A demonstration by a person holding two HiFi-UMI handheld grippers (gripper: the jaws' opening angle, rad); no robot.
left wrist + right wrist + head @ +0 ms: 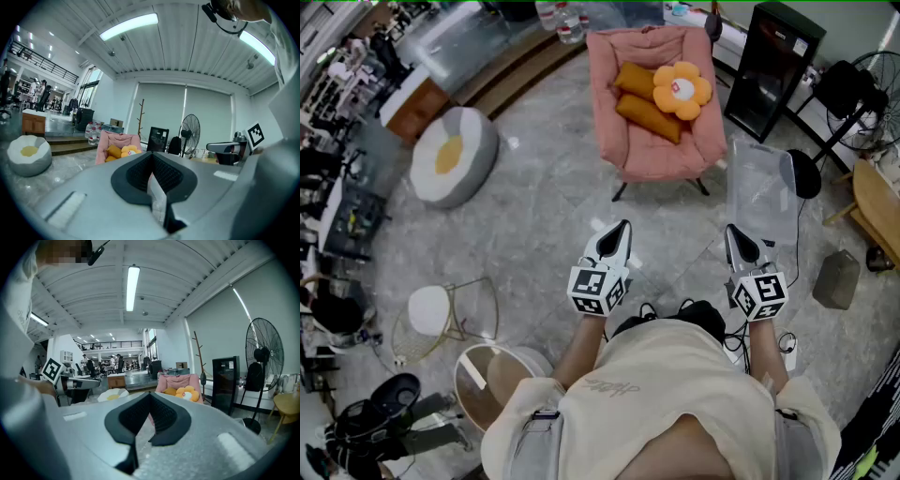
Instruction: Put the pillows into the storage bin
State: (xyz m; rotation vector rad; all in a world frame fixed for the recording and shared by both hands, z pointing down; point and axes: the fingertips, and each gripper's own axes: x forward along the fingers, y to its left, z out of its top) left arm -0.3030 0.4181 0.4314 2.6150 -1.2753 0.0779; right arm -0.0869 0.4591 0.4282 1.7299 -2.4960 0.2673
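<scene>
Pillows [647,117] lie on the pink chair [614,141]: two orange ones with a flower pillow [682,89] leaning against them. By my judgement the fetching step is not yet begun. Left claw [620,234] and right claw [735,240] are both clenched on nothing, well short of the chair. Next comes stepping closer and spreading a claw to pinch a pillow. The clear storage bin [757,187] stands just beside the chair and looks empty.
</scene>
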